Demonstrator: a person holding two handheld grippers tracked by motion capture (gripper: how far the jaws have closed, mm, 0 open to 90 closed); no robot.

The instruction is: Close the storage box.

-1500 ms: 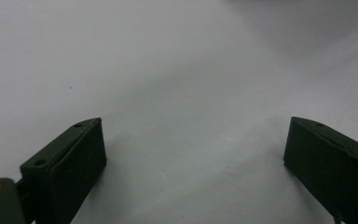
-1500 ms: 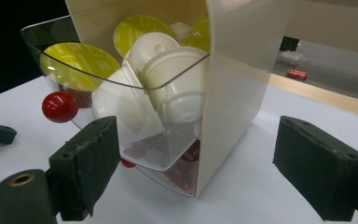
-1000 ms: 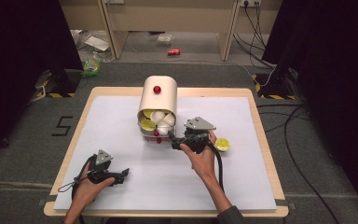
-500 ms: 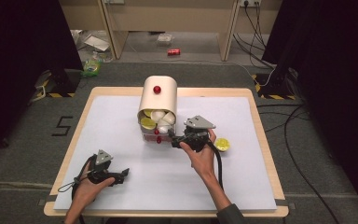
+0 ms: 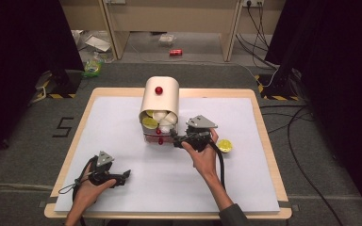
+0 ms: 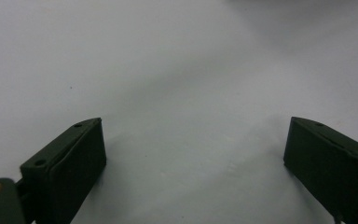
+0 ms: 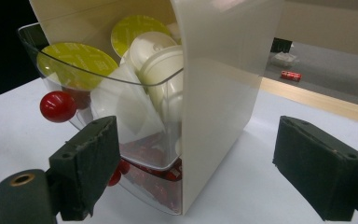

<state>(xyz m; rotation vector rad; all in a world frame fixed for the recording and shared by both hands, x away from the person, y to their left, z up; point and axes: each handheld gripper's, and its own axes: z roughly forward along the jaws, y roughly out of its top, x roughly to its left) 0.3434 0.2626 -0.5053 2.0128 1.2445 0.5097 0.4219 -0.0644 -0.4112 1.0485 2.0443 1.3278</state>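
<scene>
My left gripper [image 5: 122,176] rests low at the near left of the white table [image 5: 122,117], jaws spread wide with nothing between them; in the left gripper view I see bare white surface past the pads [image 6: 77,161]. It is well apart from the work and I judge it best kept parked there, out of the way.

Further right stands the cream capsule dispenser [image 5: 159,101], its clear drawer [image 7: 98,93] pulled out toward me and heaped with yellow-lidded and white capsules [image 7: 161,70]. A red knob [image 7: 57,106] sits on the drawer front, and another red knob [image 5: 159,90] on the curved top.

My right gripper [image 5: 175,138] is just beside the drawer's near corner, jaws spread and holding nothing. In the right gripper view the drawer wall and the cream shell sit between the two pads [image 7: 91,154]. To do this step well, I think I should pick one target: either close on the red drawer knob squarely, or reach over the rim for a single capsule on top, approaching slowly so the light dispenser does not slide.

Far right, a lone yellow capsule [image 5: 225,145] lies on the table, near my right hand [image 5: 202,153].
</scene>
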